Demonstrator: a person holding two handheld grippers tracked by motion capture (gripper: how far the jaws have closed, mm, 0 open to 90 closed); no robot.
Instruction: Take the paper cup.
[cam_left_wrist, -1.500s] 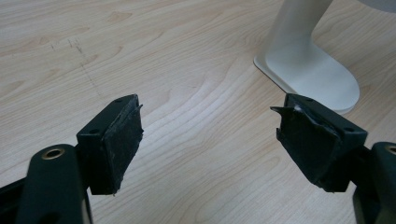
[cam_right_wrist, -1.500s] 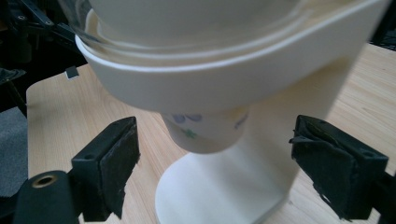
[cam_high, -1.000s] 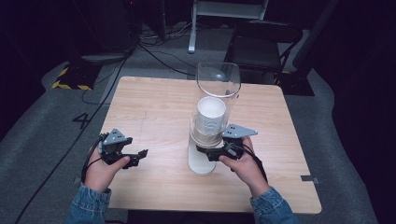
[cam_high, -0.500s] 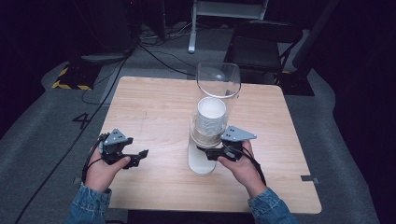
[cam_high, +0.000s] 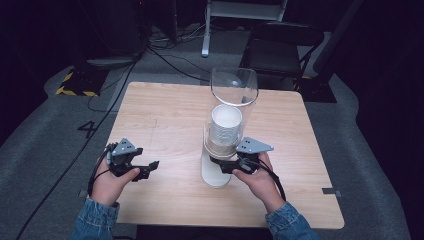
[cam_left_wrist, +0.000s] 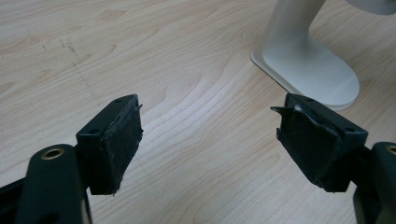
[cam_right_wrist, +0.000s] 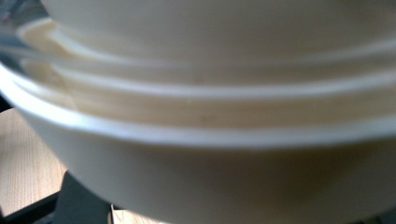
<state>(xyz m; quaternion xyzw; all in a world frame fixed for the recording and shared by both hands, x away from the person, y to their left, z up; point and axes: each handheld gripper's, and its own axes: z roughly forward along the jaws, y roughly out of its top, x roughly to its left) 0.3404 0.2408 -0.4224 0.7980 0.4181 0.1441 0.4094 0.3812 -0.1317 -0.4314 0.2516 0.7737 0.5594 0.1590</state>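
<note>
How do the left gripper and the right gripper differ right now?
The left gripper has its jaws wide apart with only bare wooden table between them; the right gripper has just been closing its jaws on the bottom cup of the paper cup stack. The left gripper sits away from the cup dispenser; the right gripper is right at it. Both are hand-held, black, with grey top plates.

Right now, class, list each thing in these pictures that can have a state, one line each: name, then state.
Left gripper: open, nothing between its jaws, held low over the table.
Right gripper: jaws have just been closing, now shut on the bottom cup at the dispenser's mouth.
Cup stack: nested, upright inside the clear tube.
Cup dispenser: standing upright on its white base.
</note>
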